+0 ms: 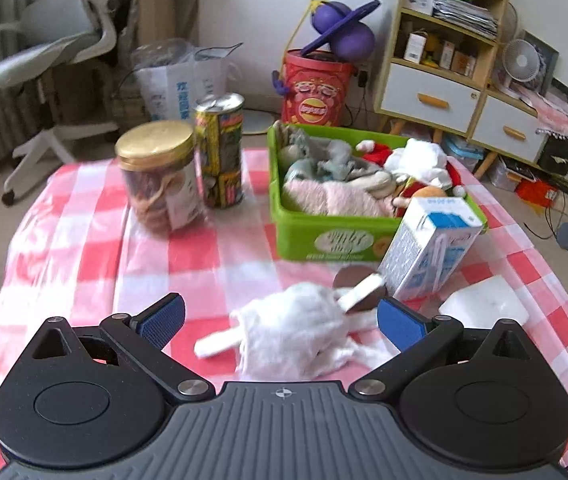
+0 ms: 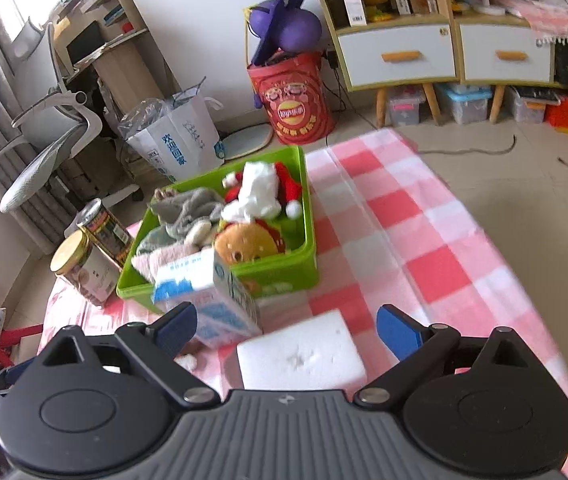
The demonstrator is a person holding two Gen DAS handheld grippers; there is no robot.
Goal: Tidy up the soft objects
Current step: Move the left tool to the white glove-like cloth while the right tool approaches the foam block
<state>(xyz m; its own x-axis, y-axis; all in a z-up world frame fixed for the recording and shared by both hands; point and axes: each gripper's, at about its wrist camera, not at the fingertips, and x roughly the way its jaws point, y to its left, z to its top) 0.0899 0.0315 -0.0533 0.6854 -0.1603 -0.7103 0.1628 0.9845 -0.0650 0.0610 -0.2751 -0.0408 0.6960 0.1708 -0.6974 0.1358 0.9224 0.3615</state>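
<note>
**A:** What does the left gripper [image 1: 281,318] look like?

**B:** A grey ribbed body with a small compass-like mark at its centre, flanked by two black rounded housings with raised discs. Black link arms, joined by silver screws, carry fingers [image 1: 163,318] with blue textured pads.

**A:** And the right gripper [image 2: 288,326]?

**B:** The same build: grey ribbed centre, black housings with triangular cut-outs, silver screws, blue-padded fingers [image 2: 398,330].

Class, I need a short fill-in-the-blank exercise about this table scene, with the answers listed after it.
1. The plush toys lie in a ____ bin.
2. The jar has a ____ lid.
3. The left gripper is open around a ____ fluffy toy.
4. The foam block between the right gripper fingers is ____.

Answers: green; gold; white; white
</note>
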